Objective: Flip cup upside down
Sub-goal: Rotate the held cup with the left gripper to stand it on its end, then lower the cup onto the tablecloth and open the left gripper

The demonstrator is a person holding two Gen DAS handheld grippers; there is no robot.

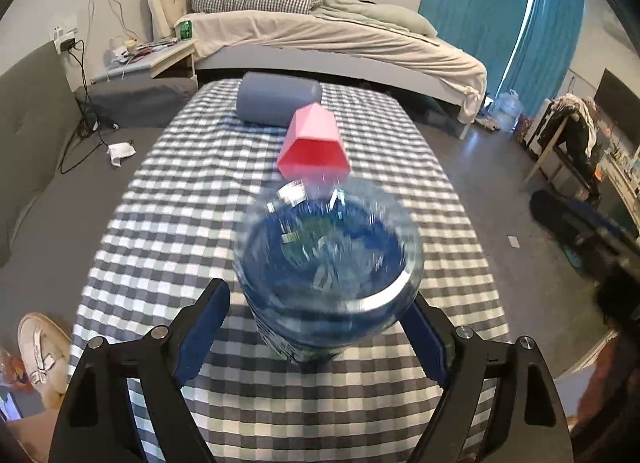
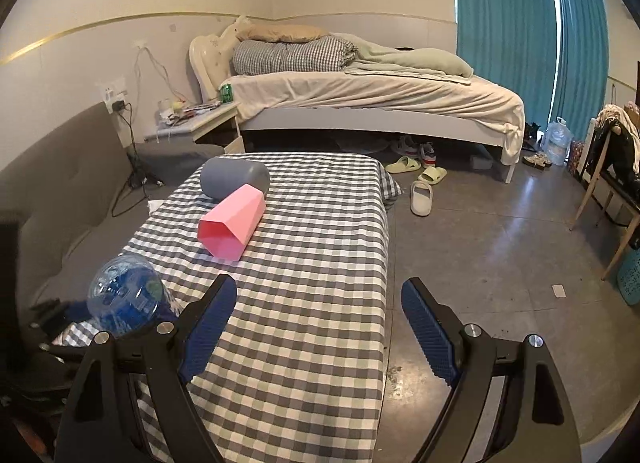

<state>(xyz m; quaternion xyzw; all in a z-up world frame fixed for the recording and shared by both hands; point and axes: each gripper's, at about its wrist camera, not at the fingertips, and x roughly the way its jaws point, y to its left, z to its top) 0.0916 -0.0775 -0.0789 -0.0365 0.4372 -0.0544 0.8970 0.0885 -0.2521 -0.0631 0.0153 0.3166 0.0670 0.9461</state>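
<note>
A clear blue-tinted cup (image 1: 328, 267) sits between my left gripper's (image 1: 320, 327) fingers, blurred by motion, its round end facing the camera, above the checked table (image 1: 192, 199). The right finger touches the cup; a narrow gap shows at the left finger. In the right wrist view the same cup (image 2: 126, 295) shows at lower left. A pink faceted cup (image 1: 314, 143) lies on its side mid-table, open end toward me; it also shows in the right wrist view (image 2: 234, 223). A grey cup (image 1: 278, 103) lies on its side behind it. My right gripper (image 2: 318, 327) is open and empty over the table's right edge.
A grey sofa (image 1: 36, 143) runs along the table's left side. A bed (image 2: 372, 99) stands beyond the table, with a nightstand (image 2: 200, 123) beside it. Slippers (image 2: 422, 191) lie on the floor to the right. A chair (image 2: 612, 167) stands at far right.
</note>
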